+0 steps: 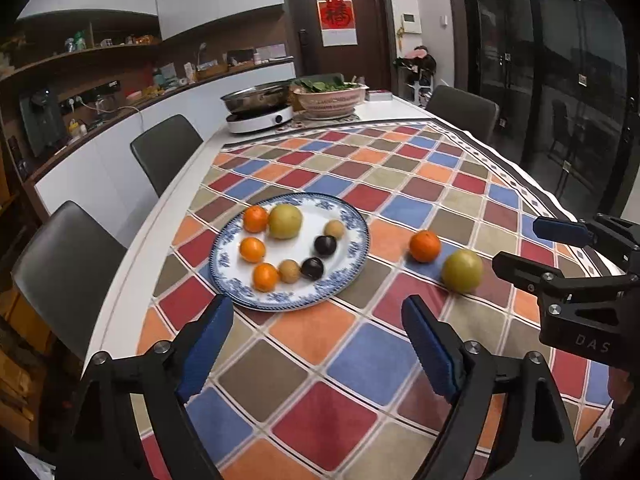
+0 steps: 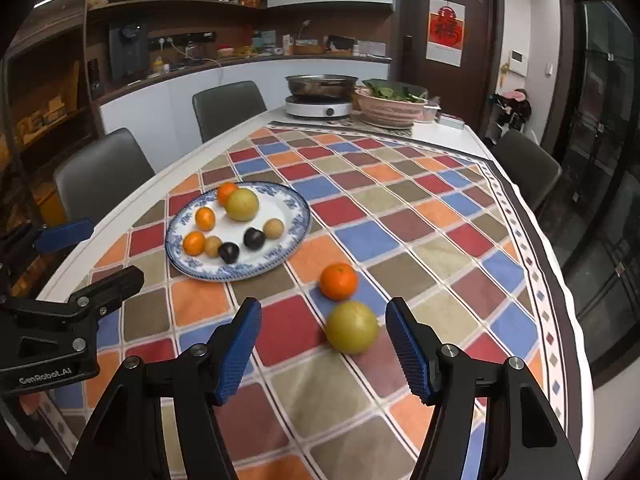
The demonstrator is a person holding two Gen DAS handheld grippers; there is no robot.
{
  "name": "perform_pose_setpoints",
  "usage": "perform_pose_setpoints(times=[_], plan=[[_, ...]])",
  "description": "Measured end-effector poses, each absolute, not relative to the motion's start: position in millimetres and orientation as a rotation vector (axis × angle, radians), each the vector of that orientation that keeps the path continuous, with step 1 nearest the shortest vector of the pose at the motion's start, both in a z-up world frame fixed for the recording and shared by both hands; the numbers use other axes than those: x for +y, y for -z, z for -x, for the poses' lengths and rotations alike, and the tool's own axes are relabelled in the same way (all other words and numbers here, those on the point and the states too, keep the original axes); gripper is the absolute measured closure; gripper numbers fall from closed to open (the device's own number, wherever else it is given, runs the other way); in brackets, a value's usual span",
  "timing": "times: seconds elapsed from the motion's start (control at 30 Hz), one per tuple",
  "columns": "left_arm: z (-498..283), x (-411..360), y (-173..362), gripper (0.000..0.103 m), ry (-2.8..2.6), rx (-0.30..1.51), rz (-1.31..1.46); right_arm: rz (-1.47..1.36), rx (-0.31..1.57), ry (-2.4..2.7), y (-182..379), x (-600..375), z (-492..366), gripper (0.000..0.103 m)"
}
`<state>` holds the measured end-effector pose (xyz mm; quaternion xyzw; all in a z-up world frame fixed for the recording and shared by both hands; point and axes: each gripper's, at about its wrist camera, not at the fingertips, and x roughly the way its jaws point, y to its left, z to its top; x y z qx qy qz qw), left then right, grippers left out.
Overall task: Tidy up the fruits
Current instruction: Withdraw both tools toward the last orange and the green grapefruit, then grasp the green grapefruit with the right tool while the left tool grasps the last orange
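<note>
Two fruits sit loose on the checked cloth beside the plate: a round yellow-green pear-like fruit [image 2: 352,332] and a bright orange mandarin [image 2: 338,281], almost touching. The right gripper [image 2: 323,350] is wide open, nothing held, with the yellow fruit just ahead, off toward its right finger. Risk: a nudge rolls either fruit across the worktop [image 2: 440,136]. The blue-patterned white china plate [image 2: 296,208] is crowded, so landings could knock plums. The left gripper [image 1: 317,347] gapes empty too.

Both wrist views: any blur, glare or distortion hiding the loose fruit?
Left wrist view: strong fisheye bending at the edges, yellow-green fruit slightly soft, loose orange clear. Right wrist view: same curvature, both fruits sharp, soft indoor light, no glare on the tablecloth.
</note>
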<state>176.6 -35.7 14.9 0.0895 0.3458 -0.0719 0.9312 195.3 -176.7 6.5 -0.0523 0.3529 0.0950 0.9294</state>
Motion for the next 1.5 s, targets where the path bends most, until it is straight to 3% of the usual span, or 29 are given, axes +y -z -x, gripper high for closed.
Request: perform_pose_setpoints(times=[0.63, 1.13, 1.3, 1.5], plan=[[-195, -50, 35, 0.014, 0.138, 0.860, -0.208, 0.123, 0.858, -0.178, 47, -192, -226, 0.038], [-226, -55, 46, 0.014, 0.147, 0.879, -0.207, 0.105, 0.936, -0.188, 77, -187, -266, 0.039], [-231, -60, 47, 0.014, 0.157, 0.877, -0.211, 0.080, 0.956, -0.211, 82, -189, -271, 0.052], [-235, -64, 46, 0.014, 0.194, 0.875, -0.194, 0.029, 0.917, -0.209, 76, -197, -265, 0.053]])
